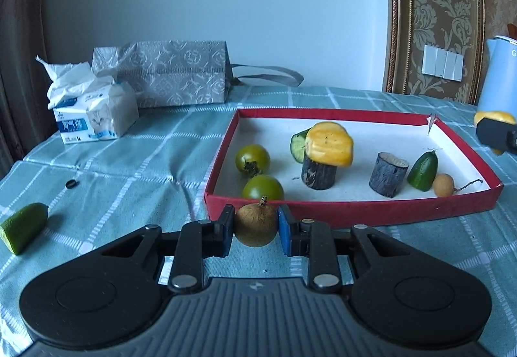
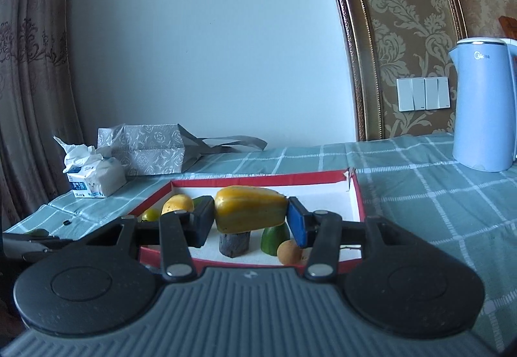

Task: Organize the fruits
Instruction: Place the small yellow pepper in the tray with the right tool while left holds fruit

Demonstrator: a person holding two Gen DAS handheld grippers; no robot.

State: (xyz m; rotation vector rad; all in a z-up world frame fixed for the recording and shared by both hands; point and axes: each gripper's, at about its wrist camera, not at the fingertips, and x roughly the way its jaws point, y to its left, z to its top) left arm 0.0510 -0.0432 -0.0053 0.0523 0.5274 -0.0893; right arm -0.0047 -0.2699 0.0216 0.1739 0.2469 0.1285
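My left gripper (image 1: 255, 229) is shut on a round brown fruit (image 1: 255, 224), just in front of the red tray's near wall (image 1: 355, 211). In the tray lie two green round fruits (image 1: 252, 159), a yellow piece (image 1: 329, 143) on a dark log stub (image 1: 318, 174), a cucumber slice (image 1: 299, 145), a second stub (image 1: 387, 174), a green wedge (image 1: 422, 171) and a small brown fruit (image 1: 443, 185). My right gripper (image 2: 250, 216) is shut on a yellow fruit piece (image 2: 250, 210), held above the tray (image 2: 358, 195). It shows at the right edge of the left wrist view (image 1: 496, 131).
A green wedge (image 1: 22, 227) lies on the checked cloth at left, with a small black ring (image 1: 71, 184) nearby. A tissue pack (image 1: 93, 111) and a grey patterned bag (image 1: 171, 76) stand at the back. A blue kettle (image 2: 481, 105) stands at the right.
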